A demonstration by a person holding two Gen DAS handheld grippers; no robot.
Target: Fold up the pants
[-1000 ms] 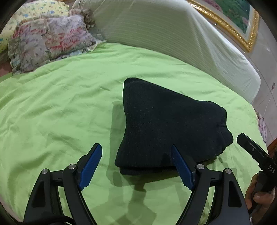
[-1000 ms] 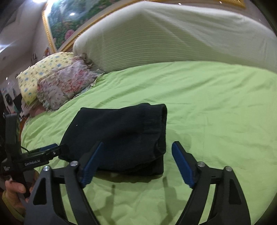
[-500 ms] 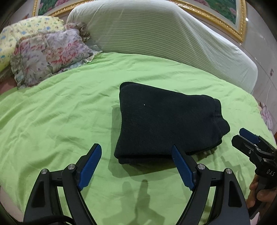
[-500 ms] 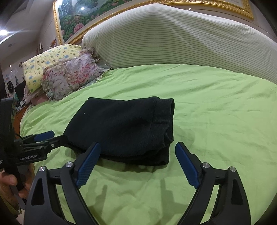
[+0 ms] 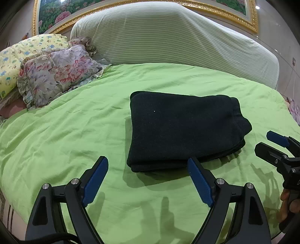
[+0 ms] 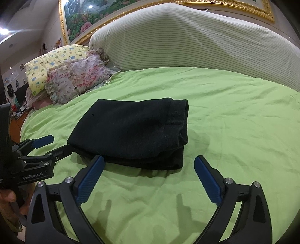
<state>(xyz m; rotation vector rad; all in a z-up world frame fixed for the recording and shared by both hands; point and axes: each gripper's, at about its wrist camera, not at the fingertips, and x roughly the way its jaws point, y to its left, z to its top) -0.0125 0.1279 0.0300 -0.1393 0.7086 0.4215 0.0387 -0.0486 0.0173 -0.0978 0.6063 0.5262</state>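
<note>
Black pants (image 5: 183, 129) (image 6: 131, 131) lie folded into a thick rectangle in the middle of a green bed sheet (image 5: 65, 131) (image 6: 234, 122). My left gripper (image 5: 148, 163) stands open just short of the bundle's near edge, nothing between its blue pads. My right gripper (image 6: 149, 161) is open with its jaws still opening, also held back from the pants and empty. The right gripper (image 5: 270, 142) shows at the right edge of the left wrist view. The left gripper (image 6: 54, 144) shows at the left of the right wrist view, near the bundle's left corner.
A big striped cushion (image 5: 178, 37) (image 6: 196, 41) runs along the back of the bed. A floral pillow (image 5: 56, 71) (image 6: 78, 77) and a yellow patterned pillow (image 5: 22, 56) (image 6: 52, 63) lie at the back left. A gold-framed painting (image 5: 131, 7) hangs behind. A hand (image 5: 288, 206) holds the right gripper.
Both grippers have drawn back from the folded pants, which now lie farther ahead. The left wrist view has rolled level, and the right gripper's jaws have widened.
</note>
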